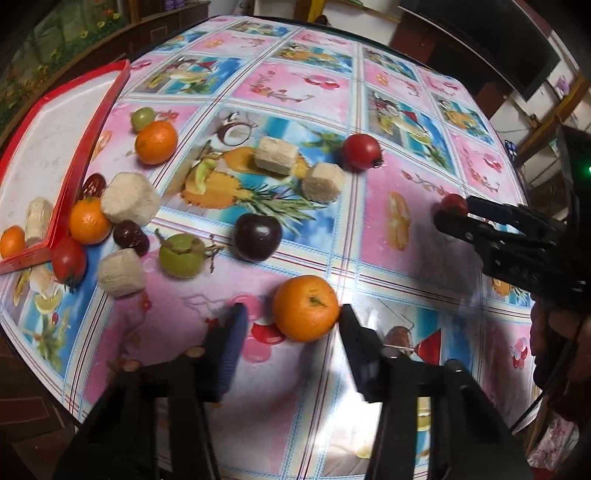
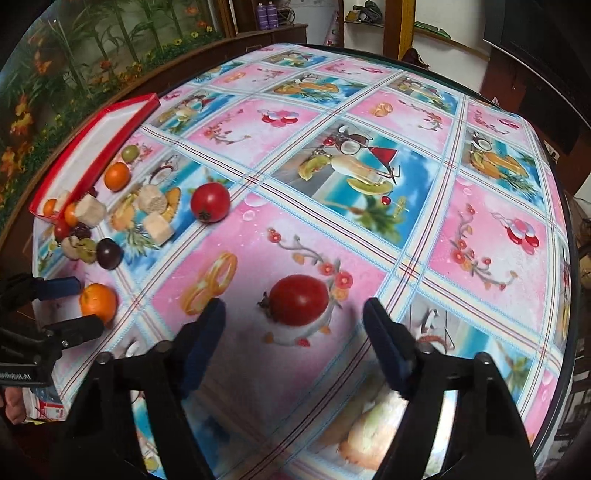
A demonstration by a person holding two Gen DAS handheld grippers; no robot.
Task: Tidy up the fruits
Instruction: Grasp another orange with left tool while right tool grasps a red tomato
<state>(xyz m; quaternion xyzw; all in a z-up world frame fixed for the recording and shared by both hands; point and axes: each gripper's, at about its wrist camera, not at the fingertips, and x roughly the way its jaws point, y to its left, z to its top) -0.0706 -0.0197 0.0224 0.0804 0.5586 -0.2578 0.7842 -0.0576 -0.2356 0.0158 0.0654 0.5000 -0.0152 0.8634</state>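
Left wrist view: left claw brackets an orange, one pad touching, not gripped. Right claw stands wide around a tomato on the desk, pads apart from it.

Black hand-held gripper, blue finger pads

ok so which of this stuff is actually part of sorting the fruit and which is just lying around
Part of the job: near orange, near tomato, far tomato, dark plum, green fruit, pale chunks, red tray.
Just lying about: fruit-print tablecloth, purple bottles, flower mural.
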